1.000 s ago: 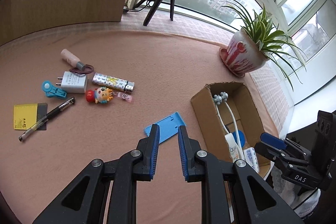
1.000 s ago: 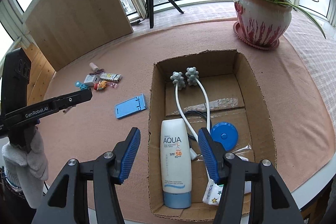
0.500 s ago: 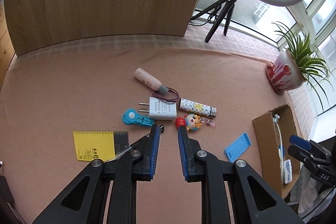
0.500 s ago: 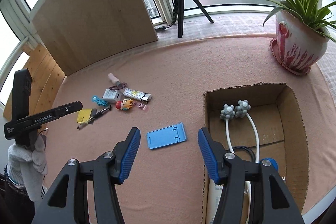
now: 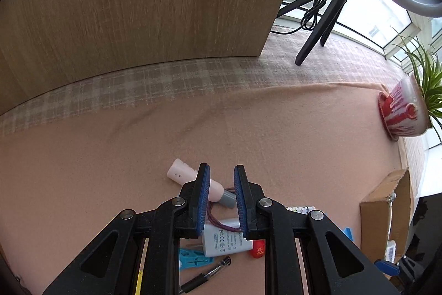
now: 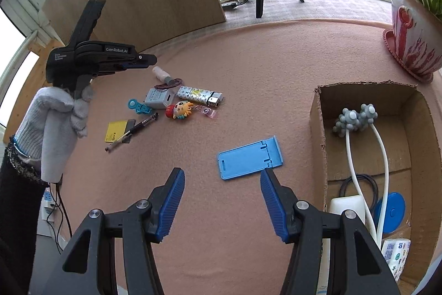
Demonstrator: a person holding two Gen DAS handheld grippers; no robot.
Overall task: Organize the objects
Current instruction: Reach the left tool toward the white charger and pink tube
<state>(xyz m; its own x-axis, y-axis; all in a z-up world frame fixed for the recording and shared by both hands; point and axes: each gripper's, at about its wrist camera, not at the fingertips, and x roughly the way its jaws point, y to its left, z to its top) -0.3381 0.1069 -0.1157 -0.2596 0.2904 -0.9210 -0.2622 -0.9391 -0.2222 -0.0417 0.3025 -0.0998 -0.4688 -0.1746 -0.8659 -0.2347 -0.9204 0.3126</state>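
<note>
A pink tube (image 5: 184,175) with a grey cap lies flat beside a white charger (image 5: 226,239), keychain doll (image 6: 179,110) and pen (image 6: 132,131).

Bright window daylight, soft shadows, fisheye-warped edges

Two forward wrist views, shared clutter (image 5: 221,234)

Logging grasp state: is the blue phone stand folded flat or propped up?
Folded flat. The blue phone stand lies flush on the pink cloth, its hinged flap level with the body, outside the cardboard box.
</note>
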